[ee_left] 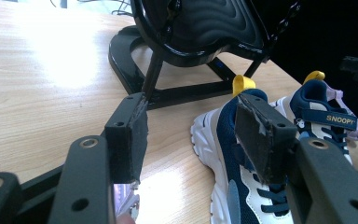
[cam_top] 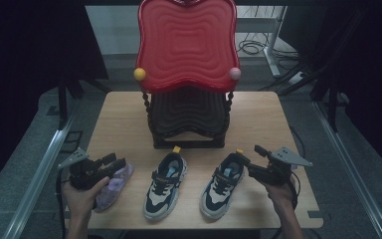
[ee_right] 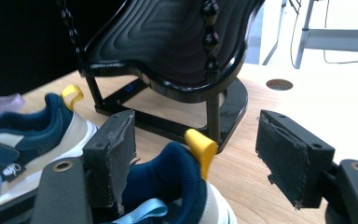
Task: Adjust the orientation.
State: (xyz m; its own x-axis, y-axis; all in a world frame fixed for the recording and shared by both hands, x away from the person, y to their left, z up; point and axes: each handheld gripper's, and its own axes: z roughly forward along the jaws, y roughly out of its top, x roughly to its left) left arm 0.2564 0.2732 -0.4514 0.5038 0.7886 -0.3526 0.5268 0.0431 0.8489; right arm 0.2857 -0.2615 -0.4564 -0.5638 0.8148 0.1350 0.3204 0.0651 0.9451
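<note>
two navy sneakers (cam_top: 165,186) (cam_top: 222,185); one purple shoe (cam_top: 111,186); left gripper (cam_top: 110,164), right gripper (cam_top: 251,155) gaping, empty

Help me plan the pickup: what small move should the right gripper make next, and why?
Probably ease the right gripper down and close on the right sneaker's heel collar. Its jaws stand open, the collar with its yellow pull tab sits between them, and neither pad presses yet.
</note>
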